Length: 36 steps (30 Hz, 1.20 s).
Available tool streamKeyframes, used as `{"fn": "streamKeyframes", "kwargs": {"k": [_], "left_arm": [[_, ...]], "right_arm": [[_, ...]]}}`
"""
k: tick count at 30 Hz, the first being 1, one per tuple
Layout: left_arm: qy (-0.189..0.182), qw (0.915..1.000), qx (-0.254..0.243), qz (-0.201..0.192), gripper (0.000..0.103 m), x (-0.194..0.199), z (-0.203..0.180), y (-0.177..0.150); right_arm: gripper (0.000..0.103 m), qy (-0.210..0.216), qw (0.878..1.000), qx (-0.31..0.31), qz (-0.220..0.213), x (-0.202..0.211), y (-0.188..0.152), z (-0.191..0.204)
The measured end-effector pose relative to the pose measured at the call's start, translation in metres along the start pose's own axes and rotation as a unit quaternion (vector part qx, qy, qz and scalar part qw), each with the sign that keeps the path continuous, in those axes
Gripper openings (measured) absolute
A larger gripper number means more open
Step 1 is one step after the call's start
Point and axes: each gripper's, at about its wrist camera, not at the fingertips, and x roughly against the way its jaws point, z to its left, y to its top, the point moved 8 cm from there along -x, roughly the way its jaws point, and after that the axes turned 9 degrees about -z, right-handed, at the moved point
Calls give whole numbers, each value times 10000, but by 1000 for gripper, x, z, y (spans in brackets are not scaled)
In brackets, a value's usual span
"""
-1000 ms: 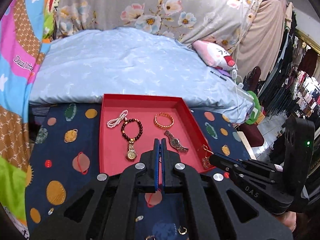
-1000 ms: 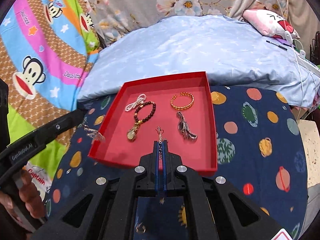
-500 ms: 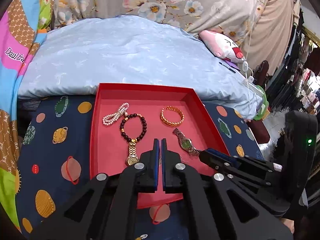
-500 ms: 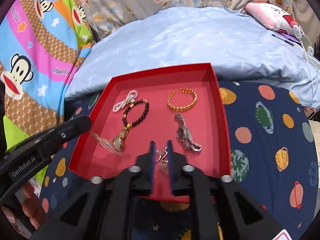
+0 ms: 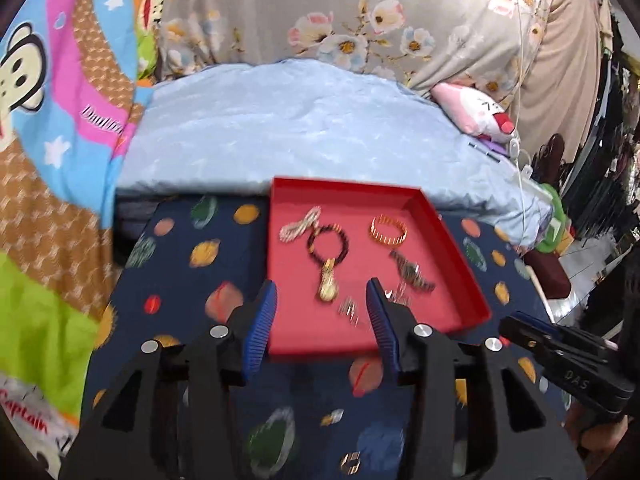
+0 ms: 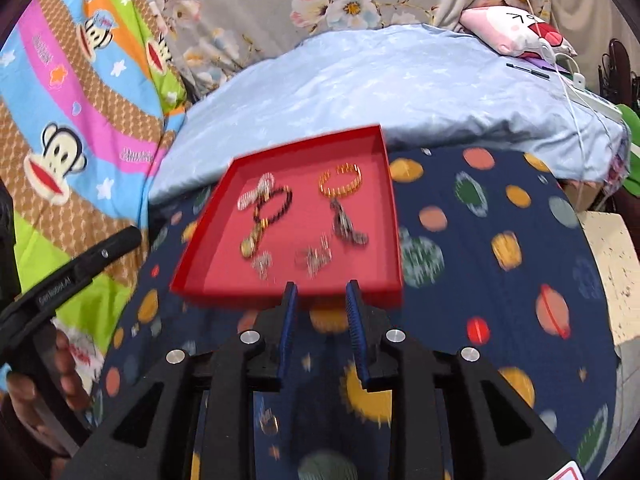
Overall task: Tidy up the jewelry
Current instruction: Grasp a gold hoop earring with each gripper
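Both claws, shut earlier, have been opened: the left claw (image 5: 322, 308) and right claw (image 6: 319, 304). Two small trinkets (image 6: 313, 258) have been dropped into the red tray (image 6: 288, 296).

One red tray (image 6: 394, 216), three bracelets (image 6: 340, 180), two watches (image 6: 347, 227), two earrings (image 6: 314, 258)

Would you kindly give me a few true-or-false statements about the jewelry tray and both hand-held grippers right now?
1. Both hand-held grippers, left and right, are open. True.
2. The gold bangle lies on the planet-print cloth. False: it lies inside the red tray.
3. The dark bead bracelet is in the tray. True.
4. The right hand-held gripper grips the silver watch. False: nothing sits between its fingers.
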Motion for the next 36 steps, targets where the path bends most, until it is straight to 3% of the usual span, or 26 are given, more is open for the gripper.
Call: {"fn": "streamKeyframes", "kwargs": {"k": [7, 17, 32, 36], "left_arm": [[143, 9990, 105, 399, 47, 25, 13, -50], [292, 9956, 206, 866, 47, 40, 25, -110], [253, 9933, 167, 1112, 47, 43, 22, -139], [191, 9932, 113, 1143, 47, 40, 16, -141]], "right_arm": [[28, 55, 9994, 93, 318, 24, -50, 9], [28, 220, 9952, 380, 879, 6, -108, 42], [28, 103, 9920, 664, 1070, -27, -125, 54], [18, -11, 9915, 832, 1002, -29, -126, 54]]}}
